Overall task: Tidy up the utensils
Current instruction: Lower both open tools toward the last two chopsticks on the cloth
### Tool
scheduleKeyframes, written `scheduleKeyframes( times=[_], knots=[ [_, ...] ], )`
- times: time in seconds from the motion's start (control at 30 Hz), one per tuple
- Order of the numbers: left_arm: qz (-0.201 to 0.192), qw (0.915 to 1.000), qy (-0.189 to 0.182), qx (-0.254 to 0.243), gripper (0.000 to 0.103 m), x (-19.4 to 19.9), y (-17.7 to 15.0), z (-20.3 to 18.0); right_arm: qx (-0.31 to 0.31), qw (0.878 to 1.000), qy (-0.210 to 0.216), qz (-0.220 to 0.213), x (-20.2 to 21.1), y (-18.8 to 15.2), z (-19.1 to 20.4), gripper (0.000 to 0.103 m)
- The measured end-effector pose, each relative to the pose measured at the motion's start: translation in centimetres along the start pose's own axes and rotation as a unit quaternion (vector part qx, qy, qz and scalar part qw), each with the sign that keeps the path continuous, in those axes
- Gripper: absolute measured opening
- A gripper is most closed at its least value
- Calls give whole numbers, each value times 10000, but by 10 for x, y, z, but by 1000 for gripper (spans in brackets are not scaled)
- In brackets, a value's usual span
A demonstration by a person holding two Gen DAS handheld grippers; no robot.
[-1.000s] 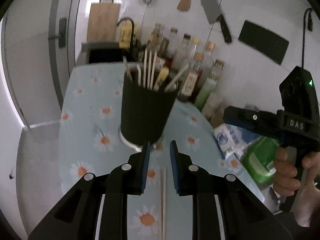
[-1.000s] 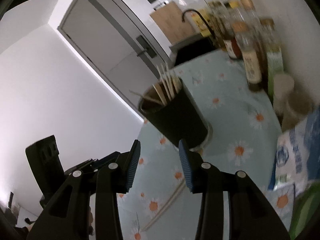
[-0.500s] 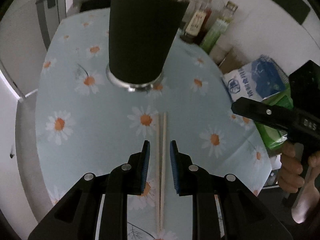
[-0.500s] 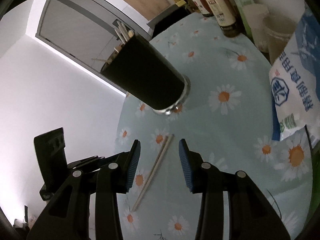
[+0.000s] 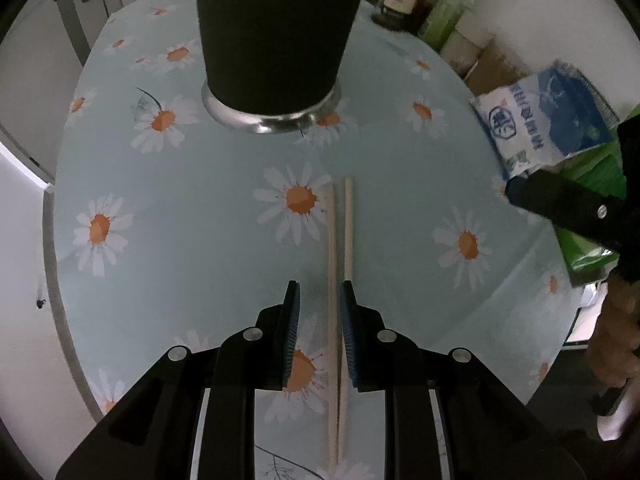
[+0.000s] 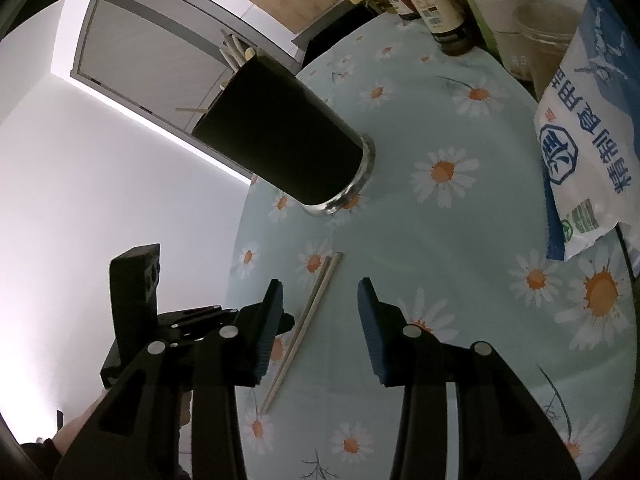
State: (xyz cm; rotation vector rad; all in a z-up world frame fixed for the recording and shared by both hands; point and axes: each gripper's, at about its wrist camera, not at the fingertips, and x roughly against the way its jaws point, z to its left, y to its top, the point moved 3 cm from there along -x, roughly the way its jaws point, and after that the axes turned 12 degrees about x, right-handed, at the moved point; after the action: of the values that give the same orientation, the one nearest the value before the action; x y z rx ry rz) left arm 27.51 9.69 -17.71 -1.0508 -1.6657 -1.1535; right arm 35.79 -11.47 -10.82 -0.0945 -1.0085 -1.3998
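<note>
While the left gripper (image 5: 319, 294) hangs parted and empty over two chopsticks (image 5: 339, 240) at centre frame, the daisy-print tablecloth (image 5: 200, 184) spreads around. Right gripper (image 6: 320, 292) gapes empty; only its view shows the utensil cup's (image 6: 280, 136) contents, upper left, before a grey door (image 6: 140, 56).

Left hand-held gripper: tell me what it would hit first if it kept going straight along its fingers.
Most likely the pair of chopsticks on the daisy tablecloth; they lie lengthwise between the open left hand-held gripper fingers. Depth is unclear.
</note>
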Motion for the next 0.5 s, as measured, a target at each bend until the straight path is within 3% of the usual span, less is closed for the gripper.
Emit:
scheduleKeyframes(
  times=[0.5],
  knots=[
    [227, 9986, 395, -254, 19, -15, 2, -11, -36, 10000, 73, 45, 0, 1, -5, 41]
  ],
)
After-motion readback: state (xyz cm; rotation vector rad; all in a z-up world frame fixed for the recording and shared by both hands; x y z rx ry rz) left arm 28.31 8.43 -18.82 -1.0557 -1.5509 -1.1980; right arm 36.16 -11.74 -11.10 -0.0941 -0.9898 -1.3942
